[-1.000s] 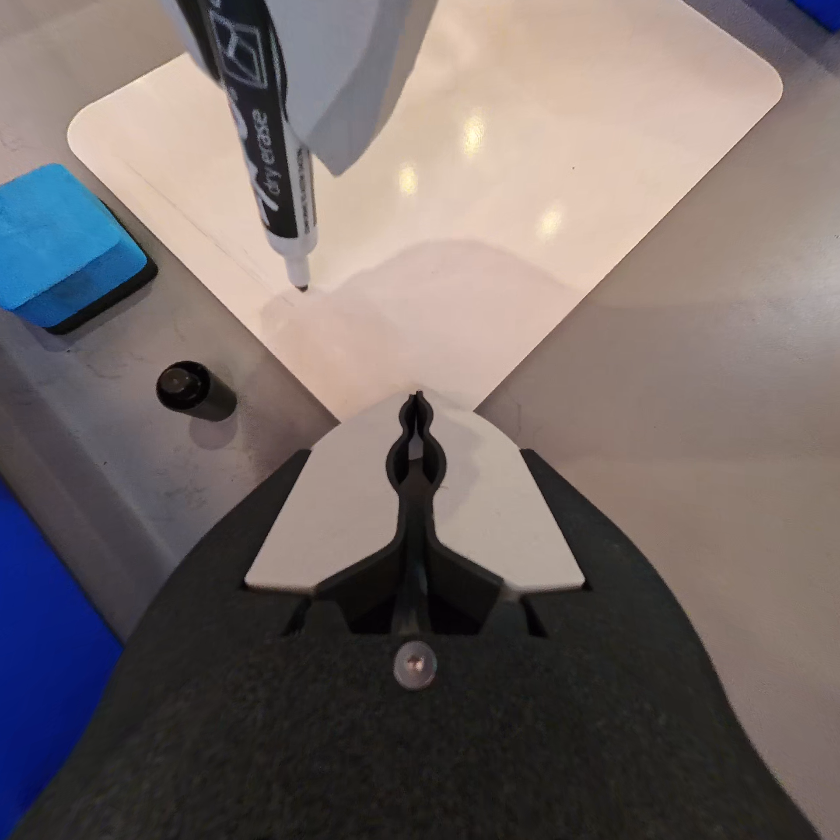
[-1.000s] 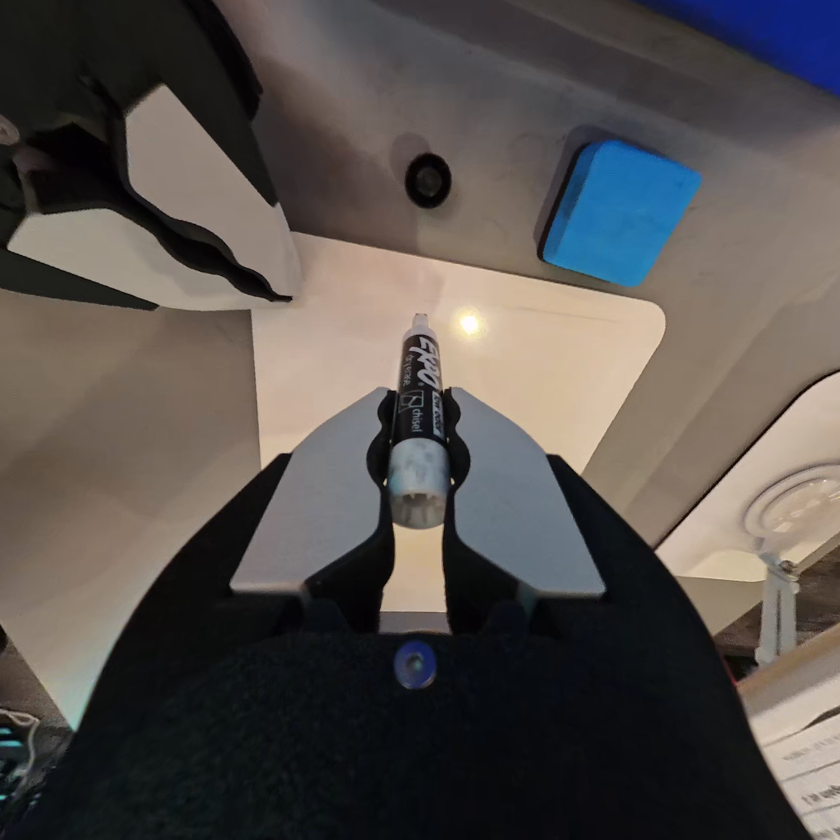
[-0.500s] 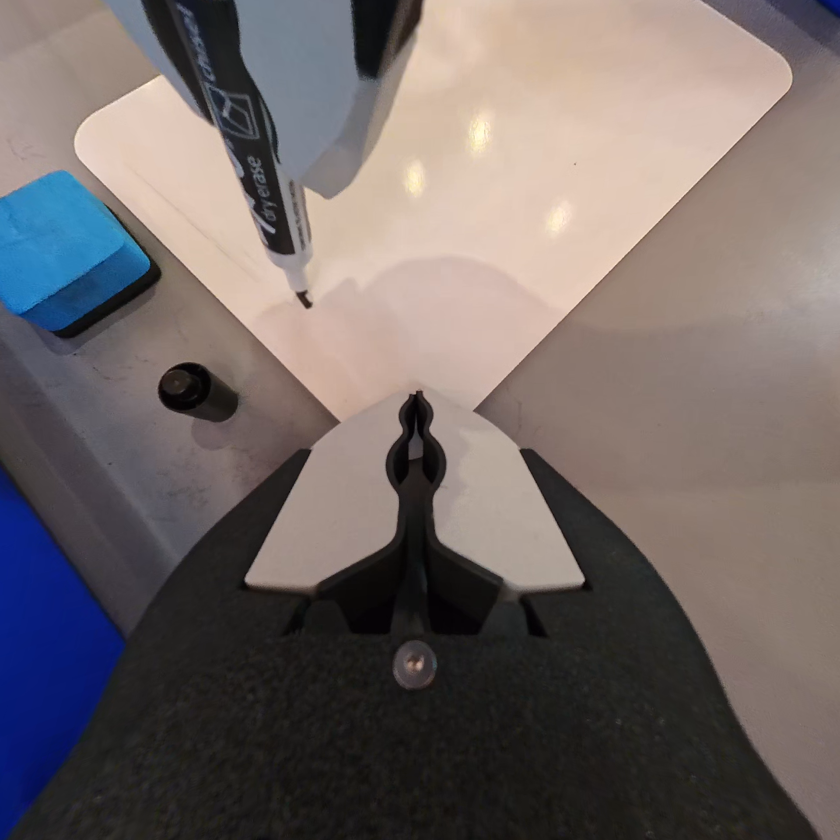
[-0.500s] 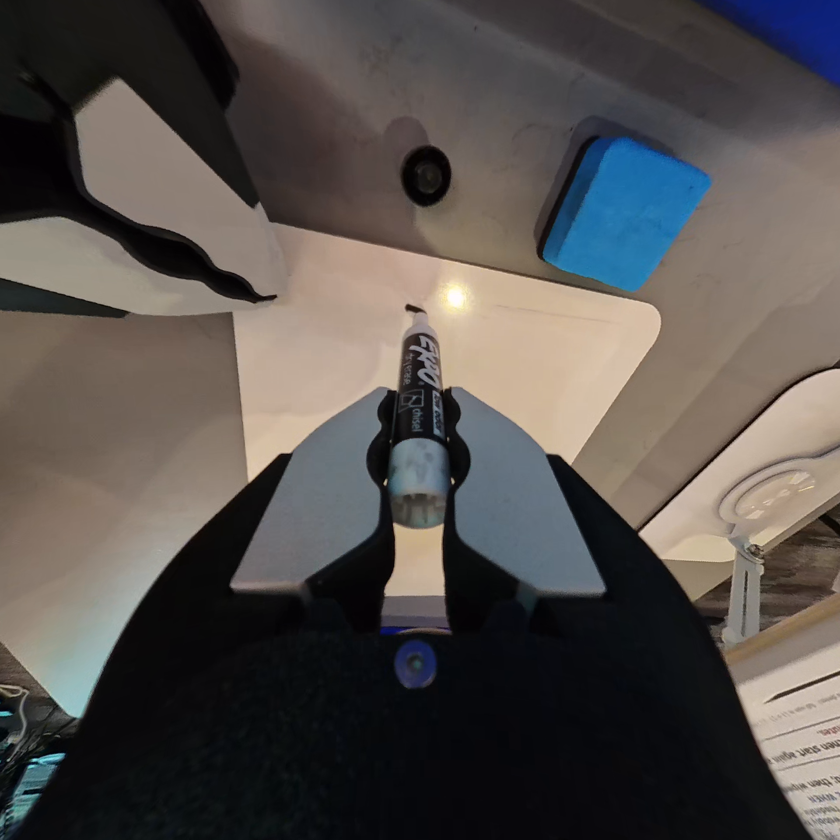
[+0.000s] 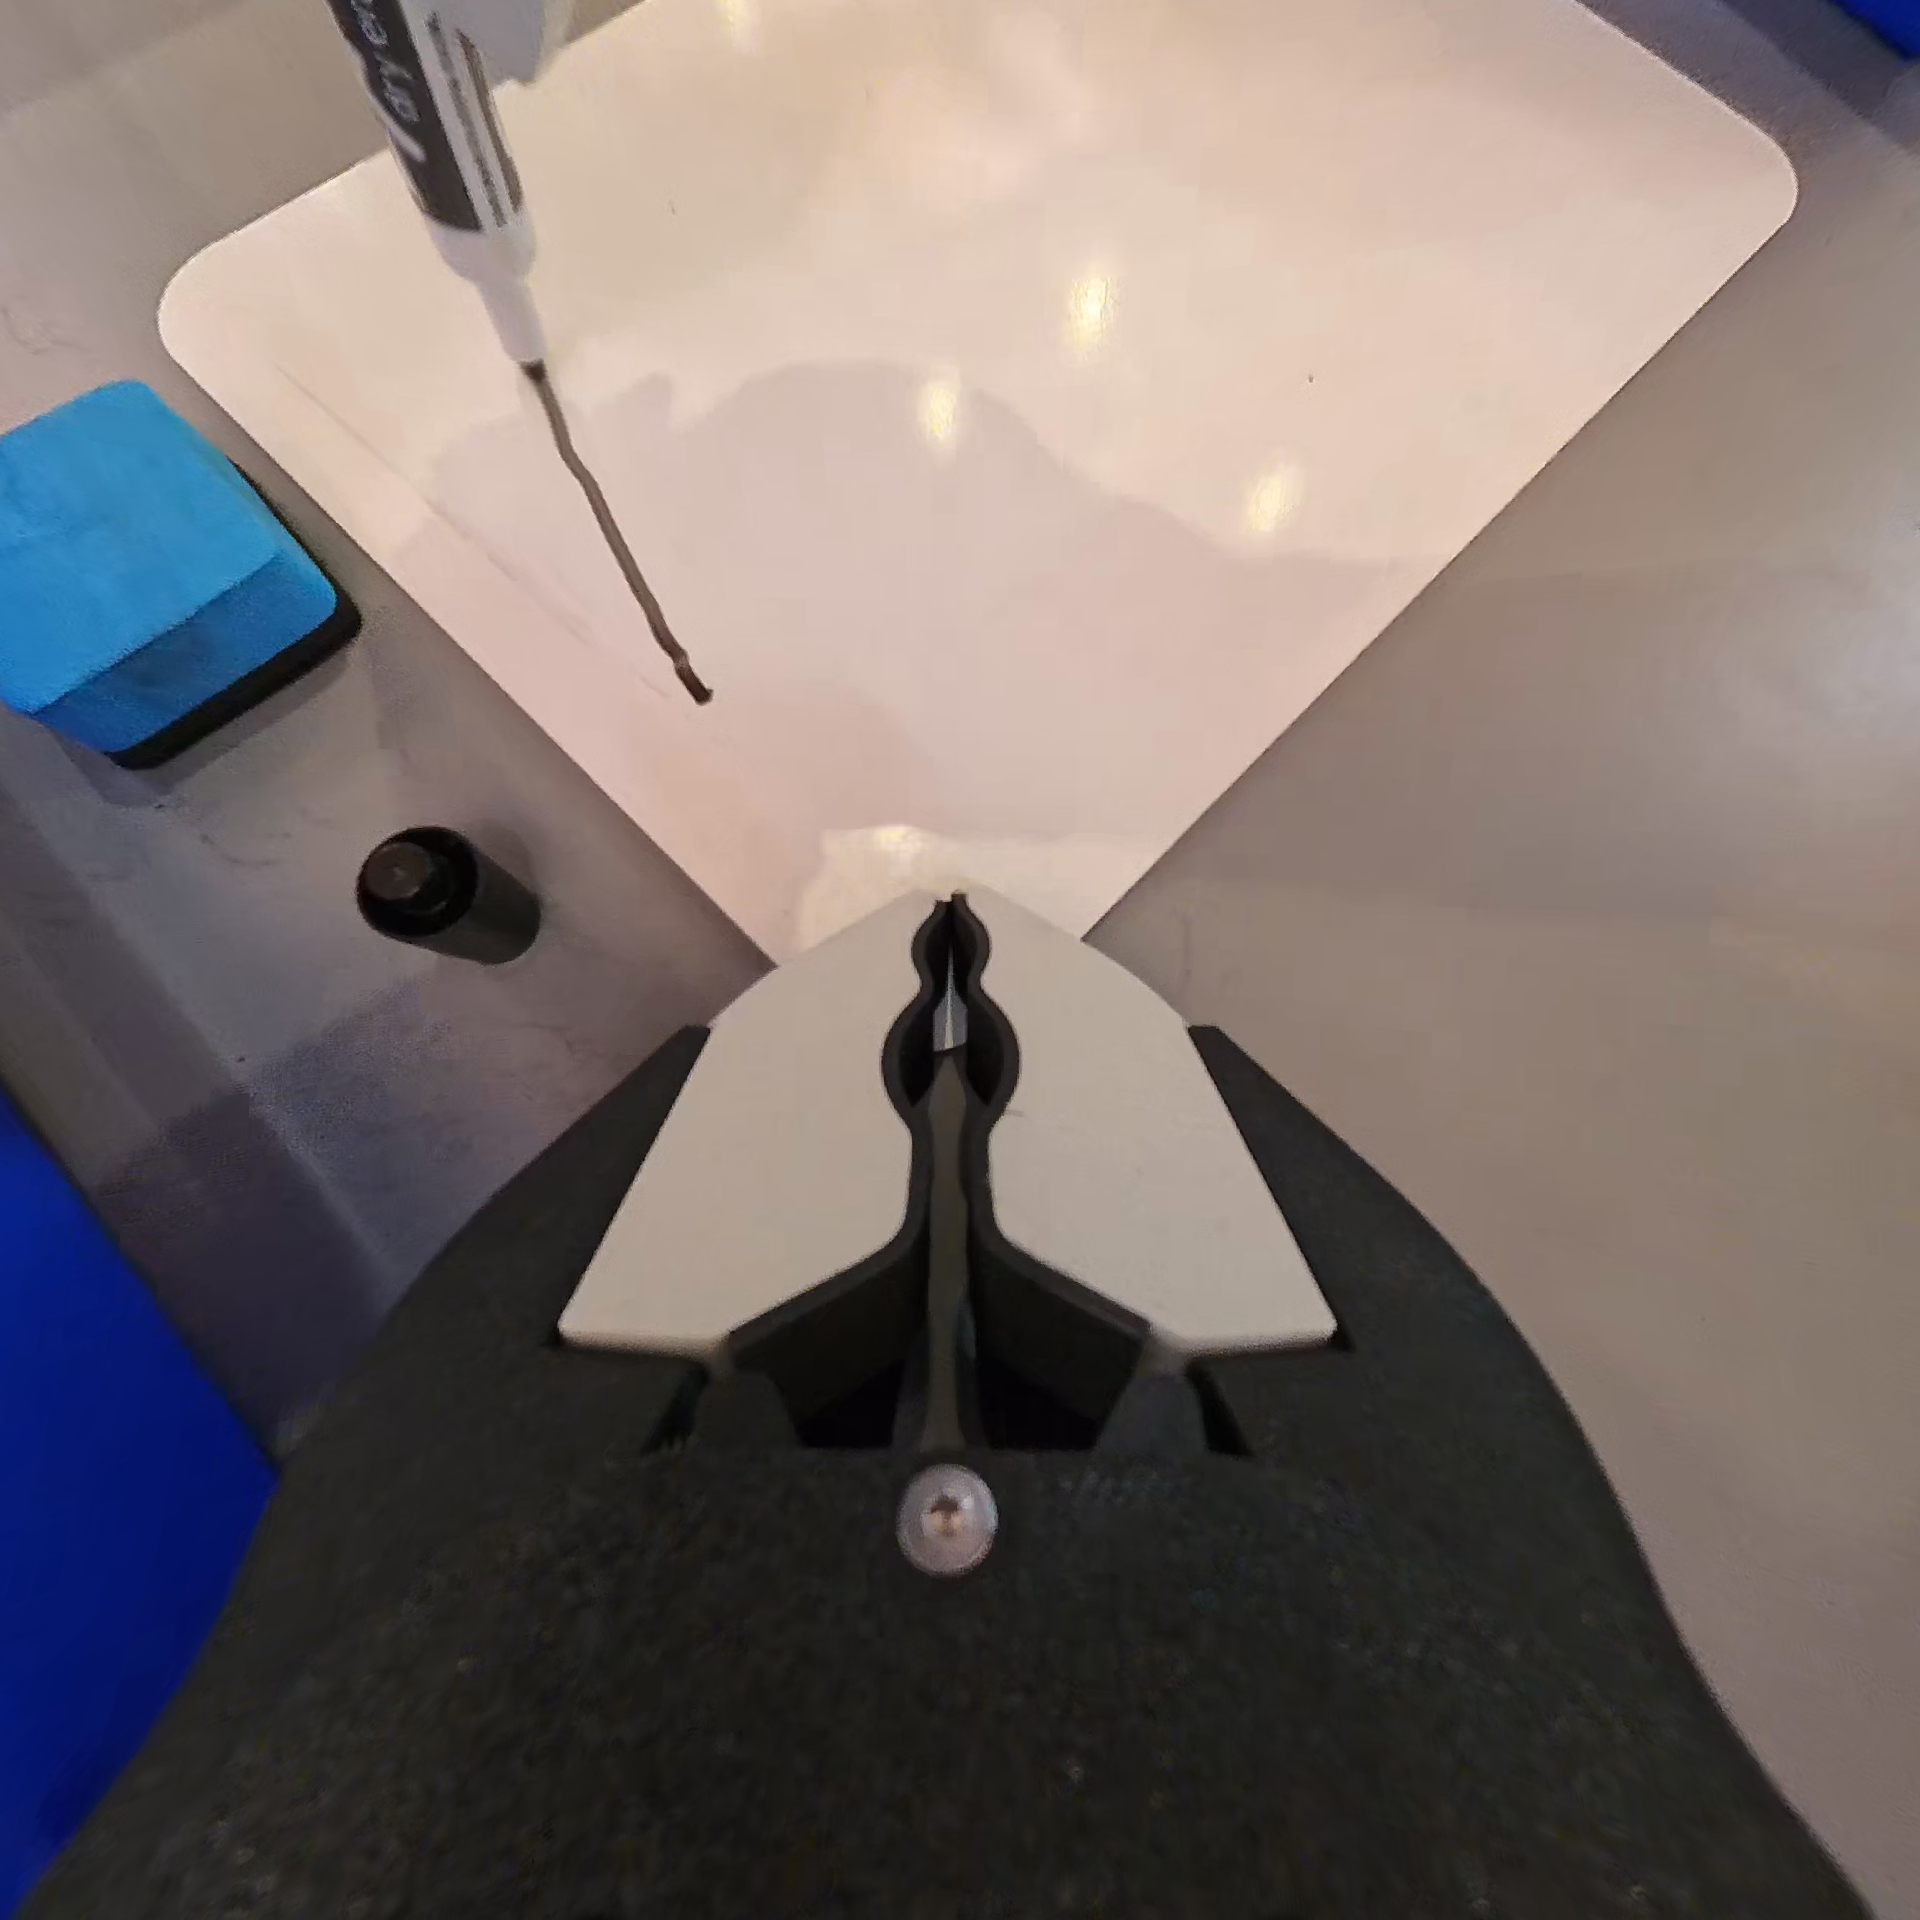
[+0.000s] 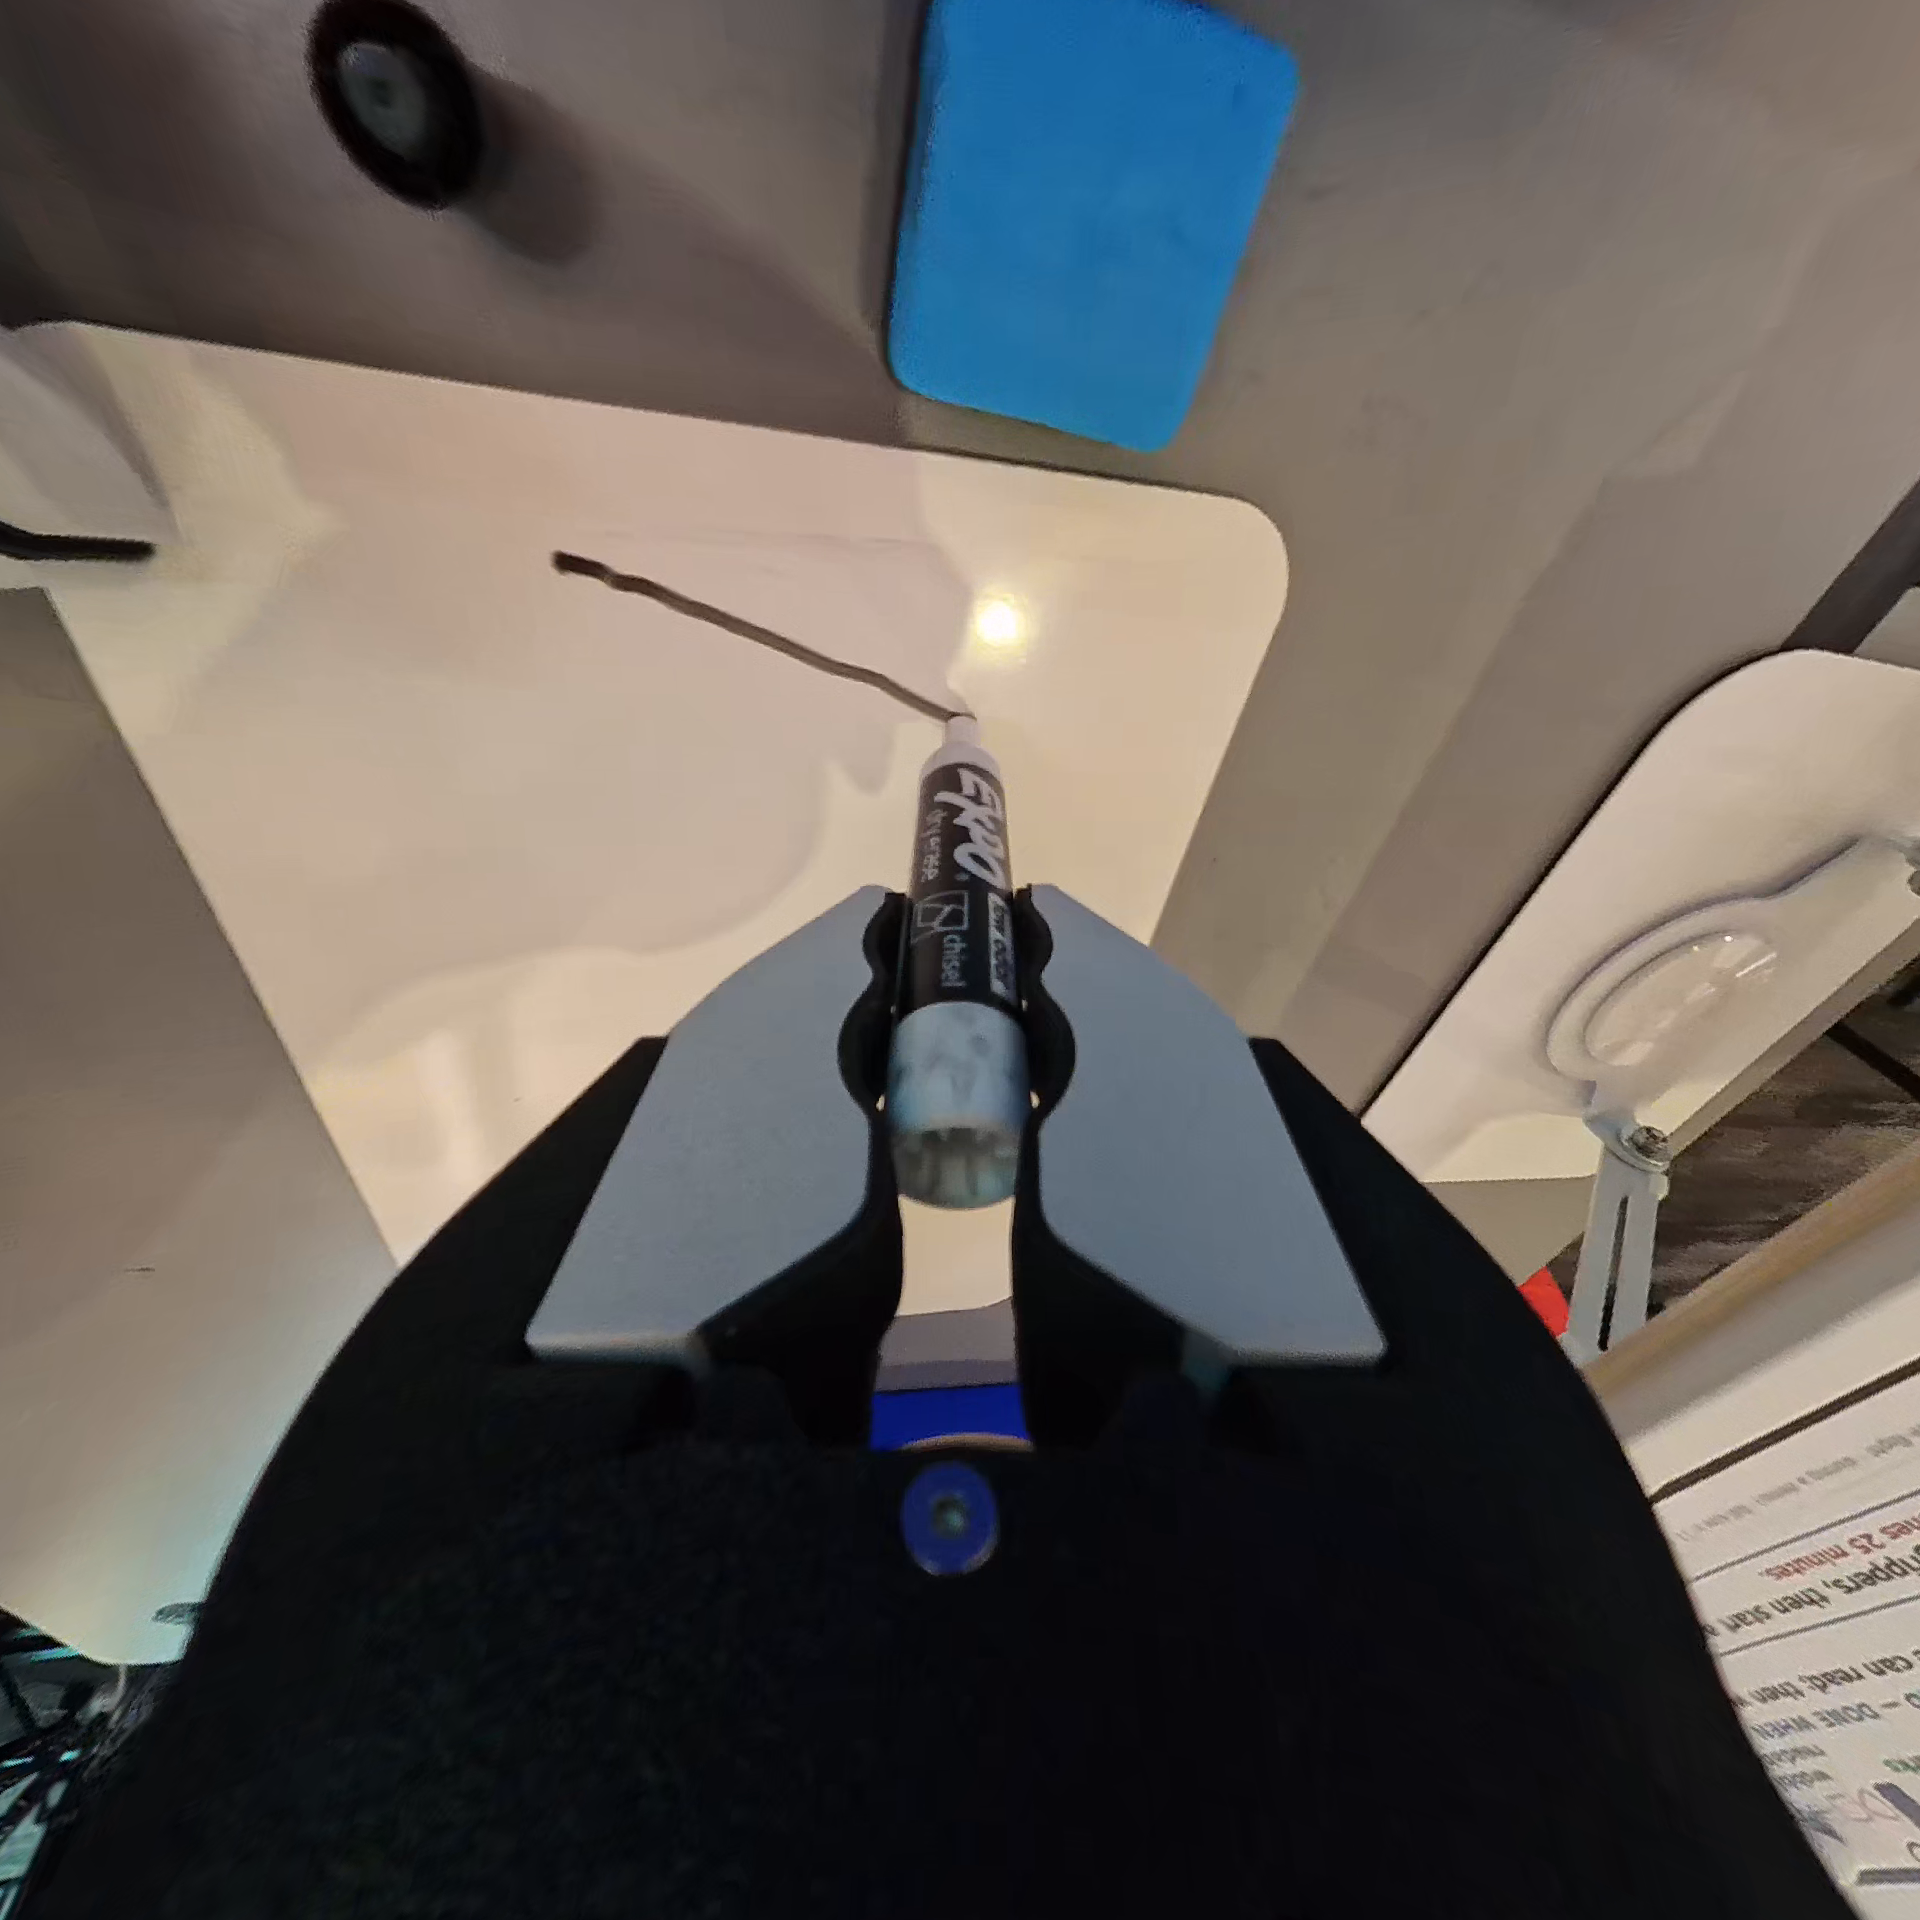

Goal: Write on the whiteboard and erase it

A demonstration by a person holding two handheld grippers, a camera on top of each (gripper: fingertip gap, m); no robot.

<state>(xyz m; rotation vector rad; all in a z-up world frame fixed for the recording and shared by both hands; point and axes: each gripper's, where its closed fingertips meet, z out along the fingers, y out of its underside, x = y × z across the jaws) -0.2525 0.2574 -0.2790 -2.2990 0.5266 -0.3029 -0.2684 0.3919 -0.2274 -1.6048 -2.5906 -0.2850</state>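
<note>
The right tongs (image 6: 954, 935) grip the marker (image 6: 958, 873) by its rear half, jaws closed on the barrel, and its tip touches the whiteboard (image 6: 520, 883) at the end of a dark line (image 6: 748, 639). The left tongs (image 5: 951, 914) are closed and empty, low in the frame, over the near corner of the whiteboard (image 5: 1143, 520); whether they press it we cannot tell.

To write well, we think we should keep the tip lightly on the surface, hold the same tilt, and move slowly, because the line (image 5: 613, 530) already looks thin and a little wavy. The left tongs could help to stop the board from sliding.

The eraser (image 5: 145, 561) waits on the counter (image 5: 1558, 935) at the left edge of the frame, just beside the board, with the cap (image 5: 442, 904) near it.
</note>
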